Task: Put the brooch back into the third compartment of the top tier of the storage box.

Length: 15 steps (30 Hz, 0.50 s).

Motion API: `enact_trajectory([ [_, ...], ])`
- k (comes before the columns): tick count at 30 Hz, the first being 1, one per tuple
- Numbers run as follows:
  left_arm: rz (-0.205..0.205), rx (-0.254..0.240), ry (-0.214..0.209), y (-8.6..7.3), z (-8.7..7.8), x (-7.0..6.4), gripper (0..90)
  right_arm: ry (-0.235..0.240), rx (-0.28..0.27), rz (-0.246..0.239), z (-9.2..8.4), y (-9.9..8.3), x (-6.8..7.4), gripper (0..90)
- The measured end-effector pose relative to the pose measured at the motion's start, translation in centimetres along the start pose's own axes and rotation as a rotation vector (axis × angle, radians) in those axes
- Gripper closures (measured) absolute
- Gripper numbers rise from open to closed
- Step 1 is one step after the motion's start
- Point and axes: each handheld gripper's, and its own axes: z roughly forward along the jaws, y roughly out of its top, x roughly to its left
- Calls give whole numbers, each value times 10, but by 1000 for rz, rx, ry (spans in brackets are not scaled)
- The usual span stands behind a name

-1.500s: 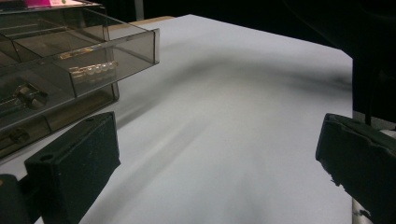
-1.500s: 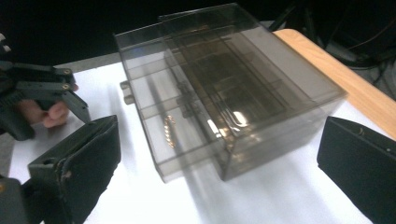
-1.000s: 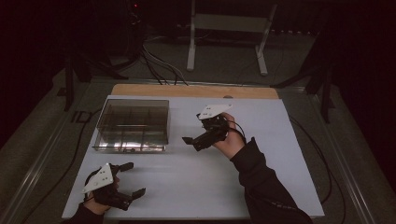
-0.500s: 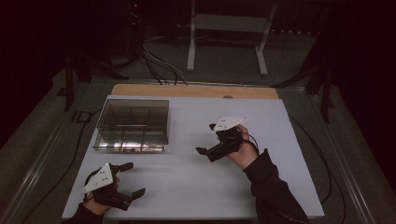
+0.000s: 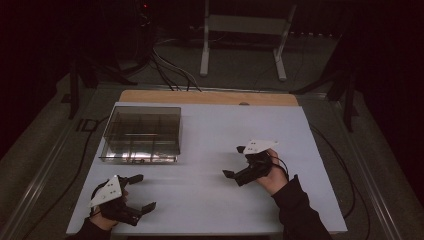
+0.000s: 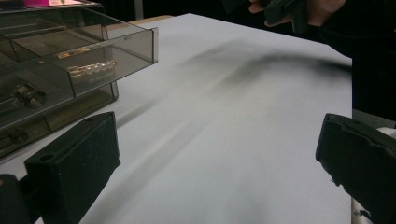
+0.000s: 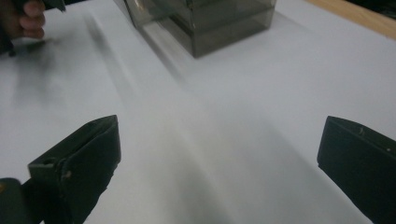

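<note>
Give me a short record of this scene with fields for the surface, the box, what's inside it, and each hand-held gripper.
surface: white table top, wooden strip along the far edge
box: clear smoky plastic organizer with compartments, at the table's far left
contents: a string of pearl-like beads in one compartment; other small items too dim to name
left hand-held gripper: near left corner, jaws wide apart, holding nothing
right hand-held gripper: right of centre, jaws wide apart, holding nothing, pointing toward the box
</note>
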Motion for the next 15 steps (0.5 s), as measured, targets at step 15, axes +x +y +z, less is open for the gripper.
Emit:
enact_trajectory([
  [15, -2, -1, 1, 0, 0, 0, 6, -15, 12, 29, -16, -51, 0, 0],
])
